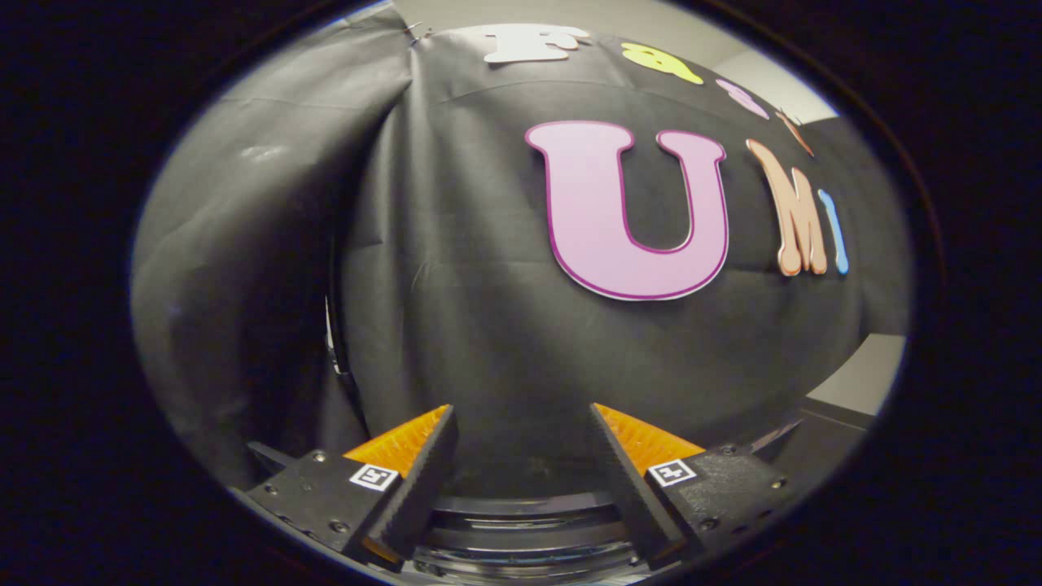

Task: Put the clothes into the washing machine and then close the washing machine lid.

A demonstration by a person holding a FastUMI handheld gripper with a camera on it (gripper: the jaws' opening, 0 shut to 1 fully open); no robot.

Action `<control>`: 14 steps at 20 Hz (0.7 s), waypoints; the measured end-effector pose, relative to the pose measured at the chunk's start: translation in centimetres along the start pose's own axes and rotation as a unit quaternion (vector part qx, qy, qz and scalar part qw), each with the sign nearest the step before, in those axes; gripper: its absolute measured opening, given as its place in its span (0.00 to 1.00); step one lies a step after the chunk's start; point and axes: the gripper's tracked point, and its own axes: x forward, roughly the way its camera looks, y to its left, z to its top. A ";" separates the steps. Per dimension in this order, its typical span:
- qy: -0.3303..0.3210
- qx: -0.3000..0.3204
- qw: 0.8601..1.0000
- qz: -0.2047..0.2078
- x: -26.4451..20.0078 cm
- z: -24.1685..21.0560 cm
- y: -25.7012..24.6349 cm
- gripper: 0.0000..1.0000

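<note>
- Tongs [523, 419]: released, ribbed wedge-shaped fingers spread apart, gripping nothing.
- Washing machine rim [521, 521]: curved, glossy dark rings, low between the fingers.
- Booth wall [456, 268]: matte black creased cloth, beyond the fingertips.

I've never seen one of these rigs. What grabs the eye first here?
The black cloth wall looms close ahead, creased and draped. Below it the gripper holds its jaws apart with nothing between them. Under them lies a dark curved rim, perhaps the washing machine's top, though too little shows to tell.
</note>
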 end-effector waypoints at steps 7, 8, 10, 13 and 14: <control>-0.015 -0.001 1.000 0.003 -2.4 0.2 0.0 0.97; -0.018 -0.001 1.000 -0.003 -2.4 0.2 -0.2 0.97; -0.028 -0.004 1.000 -0.005 -2.5 0.4 -0.2 0.97; -0.042 -0.002 0.999 -0.001 -2.2 0.2 -0.2 0.98; -0.043 -0.002 0.999 -0.003 -2.3 0.4 -0.3 0.98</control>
